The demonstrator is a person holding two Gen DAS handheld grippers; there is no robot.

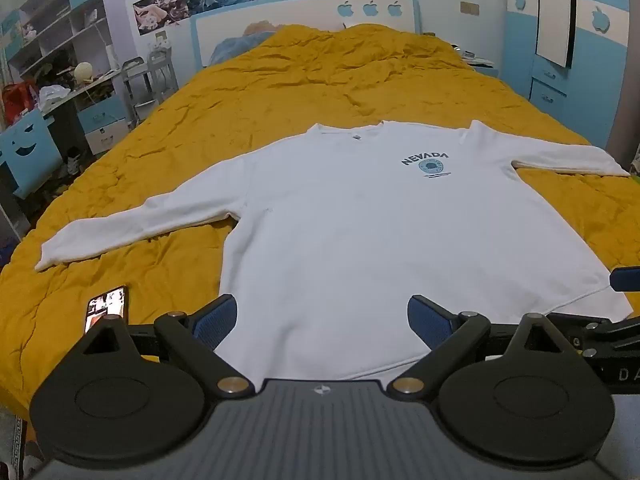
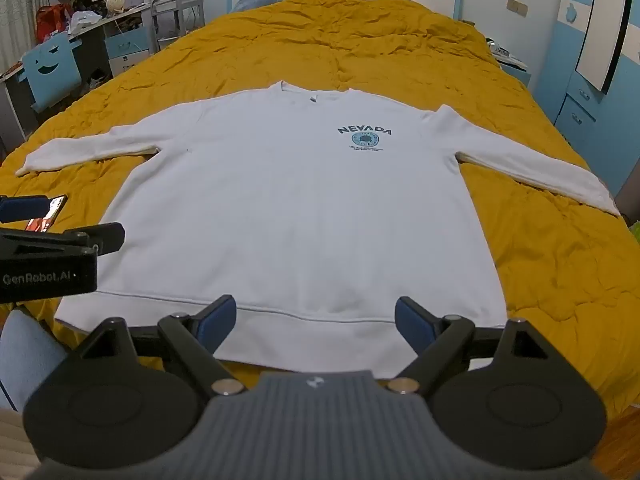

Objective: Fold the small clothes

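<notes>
A white long-sleeved sweatshirt [image 1: 360,224] with a blue "NEVADA" print lies flat and face up on the yellow bed cover, both sleeves spread out sideways, hem towards me. It also shows in the right wrist view [image 2: 288,208]. My left gripper [image 1: 322,320] is open and empty, held above the hem at its left part. My right gripper [image 2: 316,320] is open and empty, held above the middle of the hem. The left gripper's body shows at the left edge of the right wrist view [image 2: 48,256].
A phone [image 1: 107,307] with a lit screen lies on the yellow bed cover [image 1: 280,92] left of the hem. A desk and shelves [image 1: 60,64] stand left of the bed, a blue wardrobe [image 1: 580,40] at the right, the headboard [image 1: 304,20] at the far end.
</notes>
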